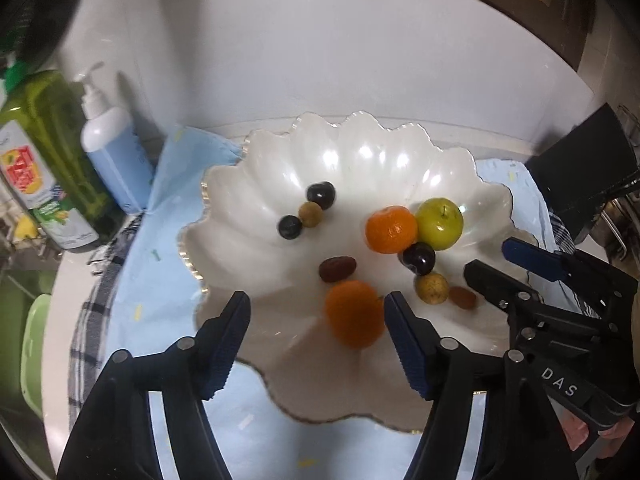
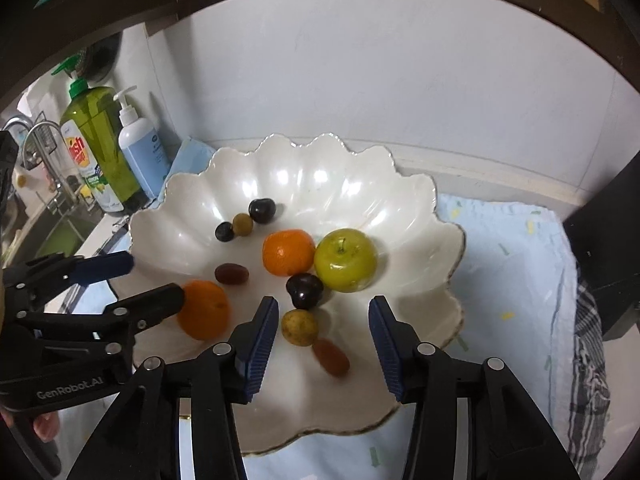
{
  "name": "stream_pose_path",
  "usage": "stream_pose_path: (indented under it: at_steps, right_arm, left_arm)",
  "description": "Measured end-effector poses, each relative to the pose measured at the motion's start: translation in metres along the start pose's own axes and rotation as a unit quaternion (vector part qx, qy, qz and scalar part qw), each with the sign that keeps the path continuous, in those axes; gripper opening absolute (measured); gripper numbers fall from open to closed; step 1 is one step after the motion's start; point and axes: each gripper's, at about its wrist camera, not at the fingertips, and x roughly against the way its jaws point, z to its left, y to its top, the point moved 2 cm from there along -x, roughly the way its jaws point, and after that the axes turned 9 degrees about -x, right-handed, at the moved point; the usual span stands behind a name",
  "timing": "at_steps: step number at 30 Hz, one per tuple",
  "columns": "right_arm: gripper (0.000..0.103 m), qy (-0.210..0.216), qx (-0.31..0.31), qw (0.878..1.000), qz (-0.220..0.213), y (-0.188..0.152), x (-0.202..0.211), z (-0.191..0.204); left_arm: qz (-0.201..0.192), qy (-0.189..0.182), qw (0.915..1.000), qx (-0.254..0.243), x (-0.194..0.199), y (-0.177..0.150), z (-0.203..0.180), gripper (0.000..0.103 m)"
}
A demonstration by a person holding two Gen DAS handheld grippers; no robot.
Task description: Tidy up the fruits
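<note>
Every fruit I can see already lies inside the scalloped white bowl (image 2: 424, 200), which I take as my landmark. At its far-left slope sit two dark plums and a small olive-coloured fruit (image 2: 243, 224) in a touching row. Near the middle, an orange (image 2: 289, 252), a green apple (image 2: 346, 260) and a third dark plum (image 2: 305, 290) press together, with a yellowish small fruit (image 2: 299, 327) and a reddish date (image 2: 330, 357) toward the near rim. My left gripper (image 1: 318, 328) has its jaws spread around a second orange (image 1: 354, 314), apparently touching one pad; a brown date (image 1: 337, 269) lies just beyond it. My right gripper (image 2: 323, 332) hovers with jaws spread, holding nothing. I judge gathering is done; only grouping by kind may remain.
</note>
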Motion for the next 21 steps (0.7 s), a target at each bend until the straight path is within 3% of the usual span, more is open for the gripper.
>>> stream_pose_path:
  at_steps: [3, 9, 14, 21]
  right_arm:
    - [0.062, -0.007, -0.001, 1.0, -0.017, -0.001, 0.014, 0.0]
    - [0.078, -0.022, 0.001, 0.997, -0.067, -0.012, 0.057, 0.007]
    - [0.084, -0.036, 0.021, 0.994, -0.102, -0.029, 0.092, 0.02]
    - [0.089, -0.03, 0.016, 0.988, -0.148, -0.057, 0.142, 0.044]
  left_arm:
    - [-0.015, 0.022, 0.9996, 0.013, 0.017, -0.004, 0.004, 0.081]
    - [-0.05, 0.062, 0.9968, 0.01, 0.061, -0.021, 0.006, 0.091]
    - [-0.088, 0.085, 0.9925, 0.006, 0.099, -0.043, 0.008, 0.099]
    - [-0.153, 0.119, 0.9809, -0.016, 0.154, -0.073, 0.008, 0.102]
